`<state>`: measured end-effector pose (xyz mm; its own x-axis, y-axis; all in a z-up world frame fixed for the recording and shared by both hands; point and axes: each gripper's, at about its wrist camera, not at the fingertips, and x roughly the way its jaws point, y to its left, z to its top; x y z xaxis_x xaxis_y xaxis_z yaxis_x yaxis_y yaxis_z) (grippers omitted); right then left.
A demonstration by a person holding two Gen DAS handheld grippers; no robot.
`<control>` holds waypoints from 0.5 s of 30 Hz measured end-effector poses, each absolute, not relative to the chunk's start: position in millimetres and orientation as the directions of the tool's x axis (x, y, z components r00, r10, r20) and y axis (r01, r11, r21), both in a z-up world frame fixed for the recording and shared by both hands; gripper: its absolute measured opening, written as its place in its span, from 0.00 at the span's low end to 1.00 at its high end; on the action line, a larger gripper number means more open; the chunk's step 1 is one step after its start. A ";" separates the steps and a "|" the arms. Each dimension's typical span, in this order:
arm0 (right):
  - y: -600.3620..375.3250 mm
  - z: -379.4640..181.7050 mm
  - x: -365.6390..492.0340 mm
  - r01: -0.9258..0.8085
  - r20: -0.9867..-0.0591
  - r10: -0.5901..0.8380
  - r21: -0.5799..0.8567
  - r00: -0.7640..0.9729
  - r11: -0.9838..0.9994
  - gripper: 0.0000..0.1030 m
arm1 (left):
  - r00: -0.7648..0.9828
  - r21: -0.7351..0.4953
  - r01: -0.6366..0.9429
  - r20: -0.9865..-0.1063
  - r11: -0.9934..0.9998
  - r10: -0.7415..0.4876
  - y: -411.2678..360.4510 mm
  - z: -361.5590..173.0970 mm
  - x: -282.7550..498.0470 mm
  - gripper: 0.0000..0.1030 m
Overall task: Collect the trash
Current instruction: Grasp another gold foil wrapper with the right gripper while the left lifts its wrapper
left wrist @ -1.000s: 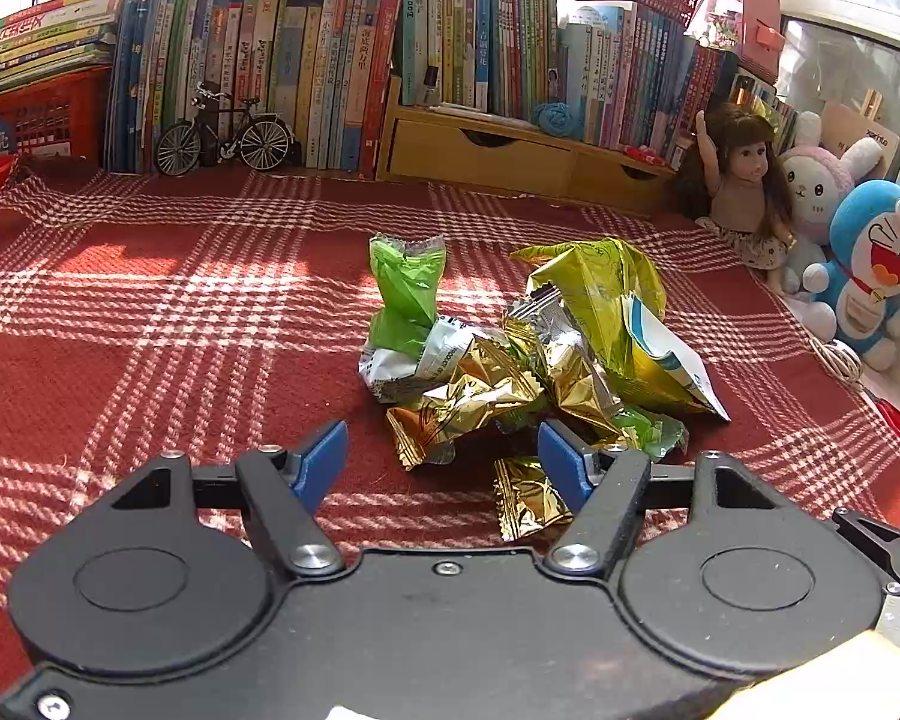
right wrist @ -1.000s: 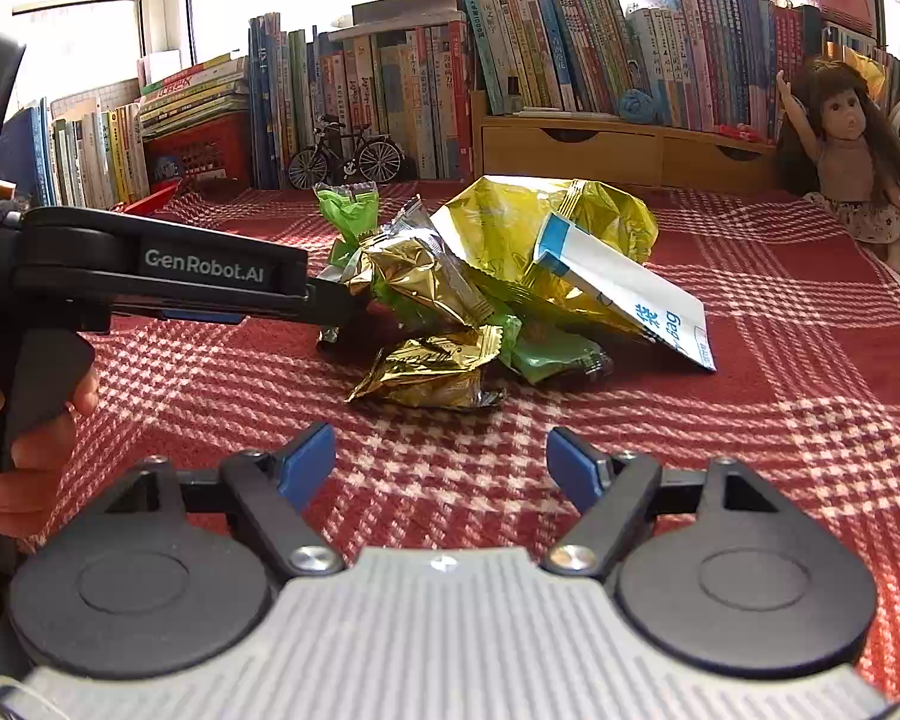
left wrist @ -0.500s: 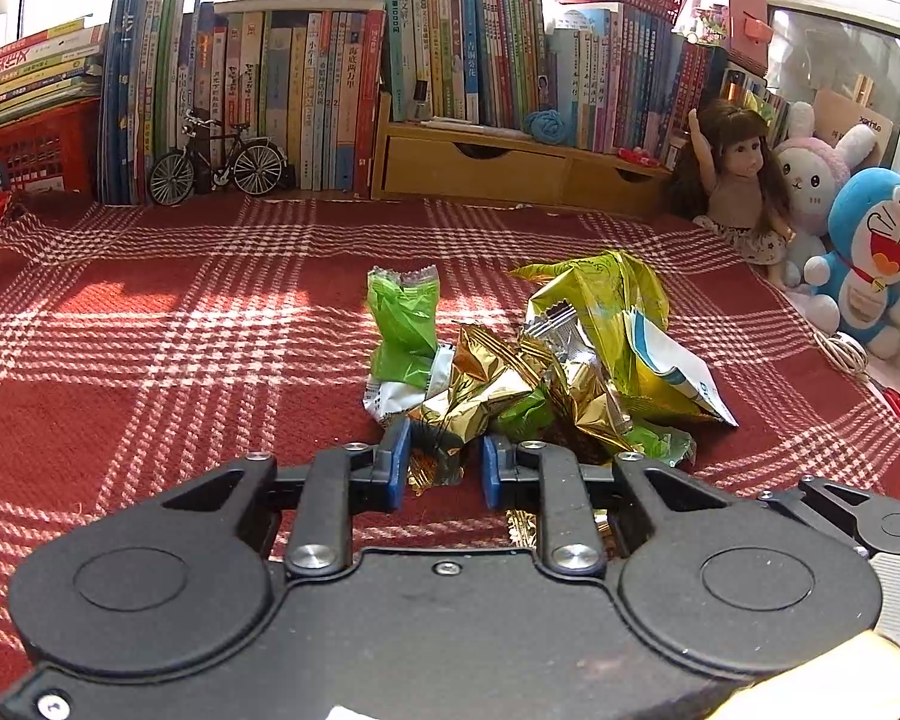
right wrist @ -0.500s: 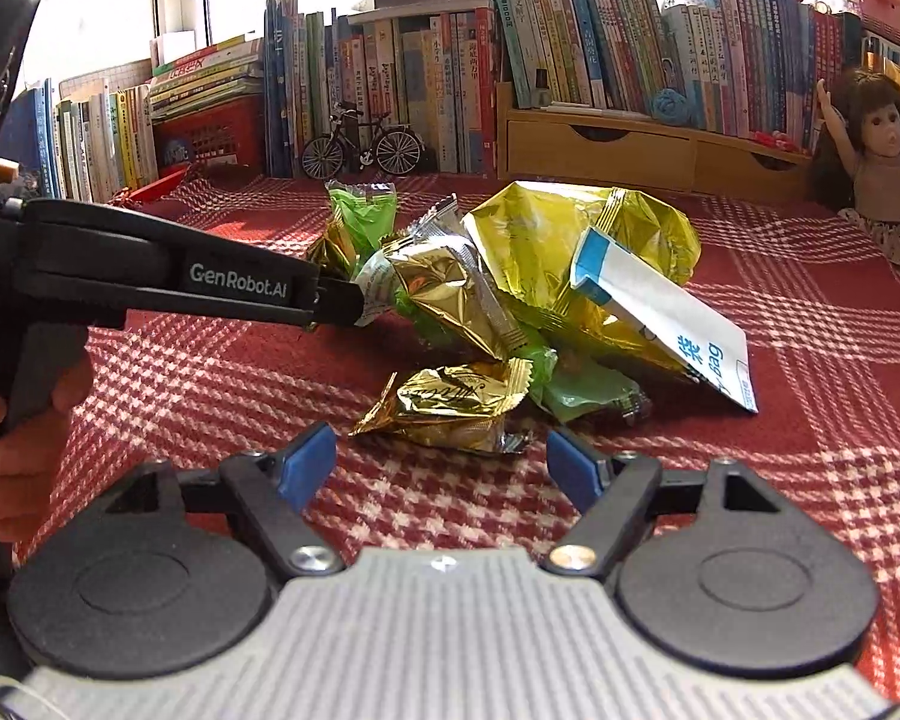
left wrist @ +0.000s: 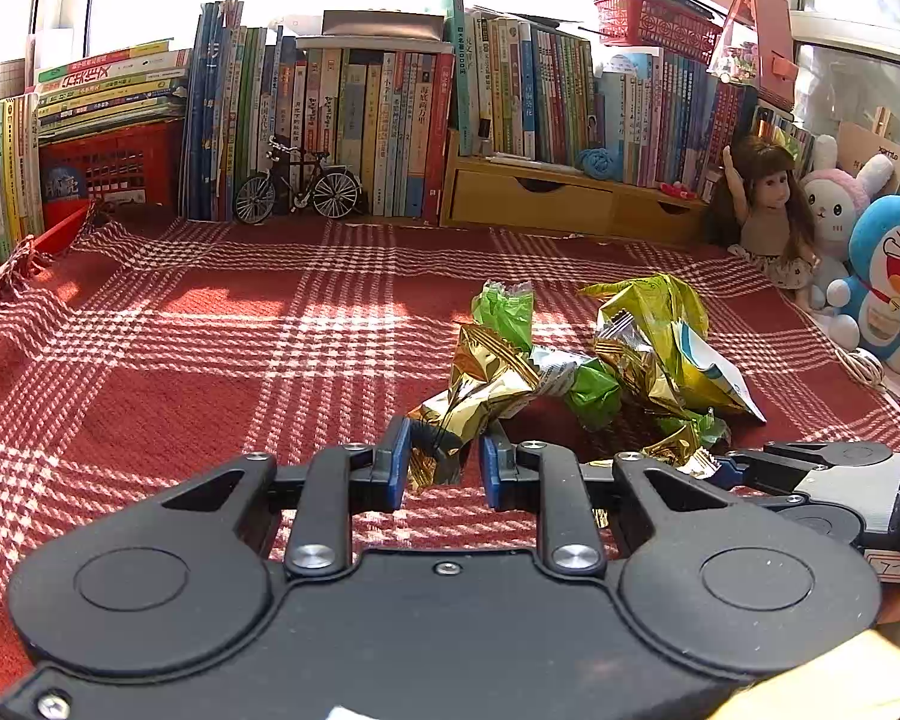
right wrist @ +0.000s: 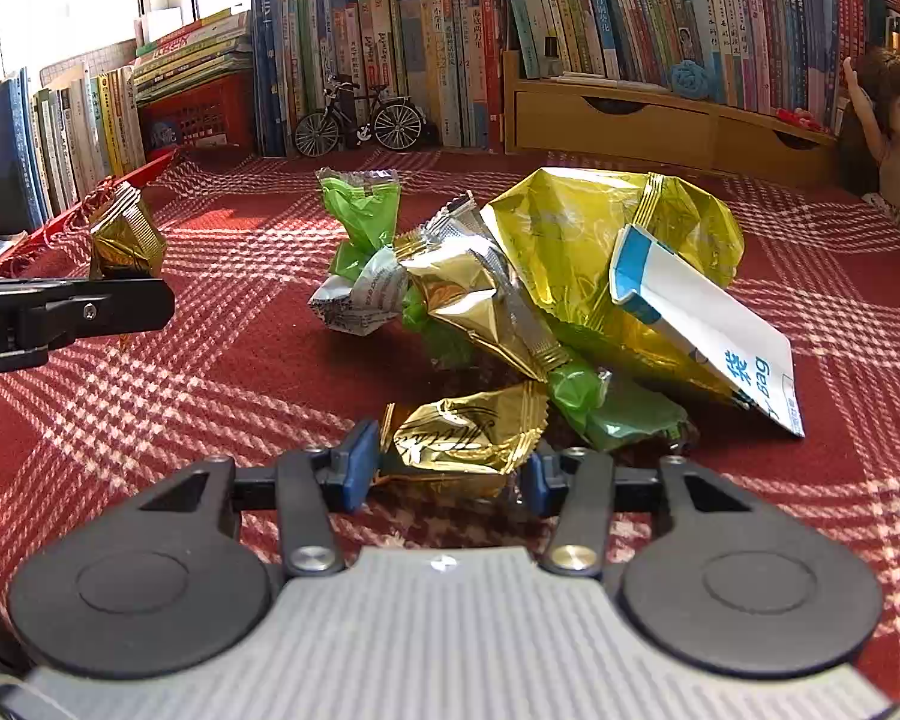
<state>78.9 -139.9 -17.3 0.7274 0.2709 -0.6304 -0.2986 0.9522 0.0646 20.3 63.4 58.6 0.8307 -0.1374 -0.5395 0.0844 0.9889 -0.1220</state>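
A pile of crumpled snack wrappers (right wrist: 510,300) lies on the red plaid cloth (right wrist: 210,372): a green one (right wrist: 360,210), a large yellow-green bag (right wrist: 600,228) and a white-and-blue packet (right wrist: 708,324). My left gripper (left wrist: 441,462) is shut on a gold wrapper (left wrist: 480,384); the right wrist view shows that wrapper (right wrist: 127,237) held off the cloth, left of the pile. My right gripper (right wrist: 450,474) is closing on another gold wrapper (right wrist: 468,429) at the pile's near edge. That wrapper fills the gap and both pads touch its ends.
Rows of books (left wrist: 360,114) line the back with a model bicycle (left wrist: 297,186) and wooden drawers (left wrist: 540,198). A doll (left wrist: 768,210) and plush toys (left wrist: 888,276) stand at the right edge. A red crate (left wrist: 108,168) sits back left.
My left gripper shut on a gold wrapper and drew it left, away from the pile. My right gripper moved forward to the near gold wrapper and its jaws narrowed around it.
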 end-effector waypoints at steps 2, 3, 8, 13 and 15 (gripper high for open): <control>-142.0 -15.0 73.4 -0.297 -0.628 0.279 0.079 0.727 0.952 0.47 | 0.828 -0.134 0.087 -0.542 0.987 -0.146 64.6 56.9 14.7 0.22; -143.4 -13.3 69.7 -0.296 -0.627 0.283 0.087 0.726 0.951 0.46 | 0.827 -0.137 0.089 -0.541 0.987 -0.150 64.8 56.5 11.4 0.22; -149.6 -4.0 49.5 -0.308 -0.613 0.305 0.104 0.729 0.945 0.40 | 0.827 -0.114 0.108 -0.541 0.988 -0.153 59.8 55.2 -10.7 0.22; -155.9 5.8 29.0 -0.325 -0.599 0.332 0.124 0.729 0.937 0.32 | 0.823 -0.120 0.113 -0.545 0.986 -0.161 59.4 56.2 -30.8 0.22; -157.3 8.7 21.2 -0.335 -0.593 0.343 0.127 0.729 0.933 0.31 | 0.823 -0.123 0.111 -0.544 0.986 -0.161 59.8 57.3 -38.1 0.22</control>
<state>21.2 -157.3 8.7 0.7285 0.3426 -0.5932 -0.3352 0.9335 0.1274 -38.1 59.8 57.3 0.8233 -0.1608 -0.5443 0.1112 0.9862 -0.1230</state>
